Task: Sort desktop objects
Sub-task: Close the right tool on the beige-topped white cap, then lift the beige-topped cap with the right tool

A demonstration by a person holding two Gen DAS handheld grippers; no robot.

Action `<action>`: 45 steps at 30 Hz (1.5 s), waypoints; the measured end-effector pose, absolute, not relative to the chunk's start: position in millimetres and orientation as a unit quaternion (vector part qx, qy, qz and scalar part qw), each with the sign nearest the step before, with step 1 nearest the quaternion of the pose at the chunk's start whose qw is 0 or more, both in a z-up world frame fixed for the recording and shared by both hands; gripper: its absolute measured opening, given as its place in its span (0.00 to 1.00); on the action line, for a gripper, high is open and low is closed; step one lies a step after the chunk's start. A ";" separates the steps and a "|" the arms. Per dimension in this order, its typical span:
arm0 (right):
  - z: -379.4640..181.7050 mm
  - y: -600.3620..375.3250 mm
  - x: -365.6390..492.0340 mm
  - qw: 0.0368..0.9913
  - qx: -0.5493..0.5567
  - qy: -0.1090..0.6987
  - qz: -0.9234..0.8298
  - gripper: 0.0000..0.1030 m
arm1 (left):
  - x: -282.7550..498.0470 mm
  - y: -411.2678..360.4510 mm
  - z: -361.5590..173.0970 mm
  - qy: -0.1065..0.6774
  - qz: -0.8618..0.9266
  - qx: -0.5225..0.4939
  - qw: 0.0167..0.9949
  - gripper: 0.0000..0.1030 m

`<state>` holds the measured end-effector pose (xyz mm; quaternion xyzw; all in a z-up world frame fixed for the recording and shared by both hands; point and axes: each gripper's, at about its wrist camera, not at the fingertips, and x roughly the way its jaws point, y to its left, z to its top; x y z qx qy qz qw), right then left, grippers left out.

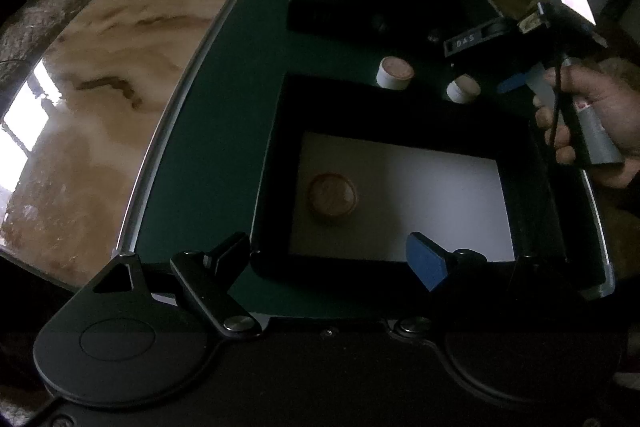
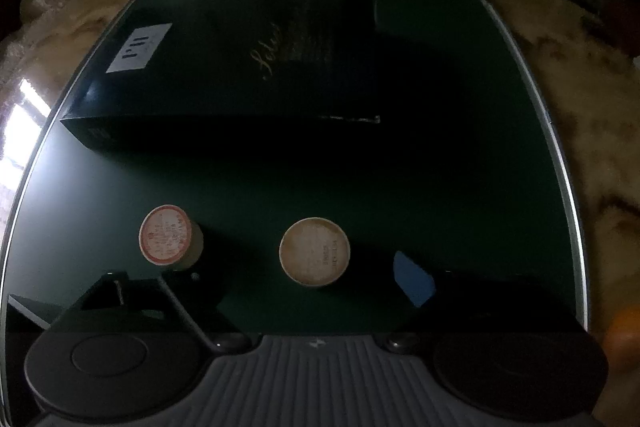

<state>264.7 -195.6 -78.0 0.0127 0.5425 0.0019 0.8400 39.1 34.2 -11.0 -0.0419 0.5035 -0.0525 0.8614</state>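
Green mat: lies on the marbled counter, metal-edged, and carries all items listed.

Open black tray: near edge of the mat, white-lined. Holds one round brown-topped lid or cap, lying flat toward the tray's left side.

Red-rimmed canister: short white cylinder with a printed top, standing on the mat just beyond the tray's far edge.

Plain-topped canister: second white cylinder, to the right of the first and apart from it, also at the tray's far edge. In the right wrist view it stands ahead of the right gripper, roughly between the fingers, with no contact visible.

Black box: flat, closed, with a white label at one corner and faint script on the lid; lies toward the far edge of the mat, beyond both canisters.

Left gripper: fingers wide apart, empty, above the tray's near edge.

Right gripper: fingers apart, holding nothing, blue pad showing. Held by a hand at the mat's right edge.
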 end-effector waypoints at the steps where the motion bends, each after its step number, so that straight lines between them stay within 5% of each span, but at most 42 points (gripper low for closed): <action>1: -79.2 -195.3 265.5 0.839 0.013 0.544 0.002 0.77 | 39.1 34.2 -11.2 0.504 -0.052 -0.042 0.861 0.83; 19: -89.7 -186.4 272.8 0.833 0.004 0.553 0.002 0.64 | 37.6 34.9 -11.5 0.506 -0.055 -0.046 0.859 0.83; 25: -92.9 -186.8 273.5 0.832 0.002 0.555 0.001 0.50 | 36.4 36.3 -10.9 0.506 -0.055 -0.048 0.860 0.83; 45: -91.7 -187.4 271.5 0.833 0.004 0.554 0.006 0.43 | 36.2 34.3 -10.8 0.506 -0.057 -0.046 0.859 0.83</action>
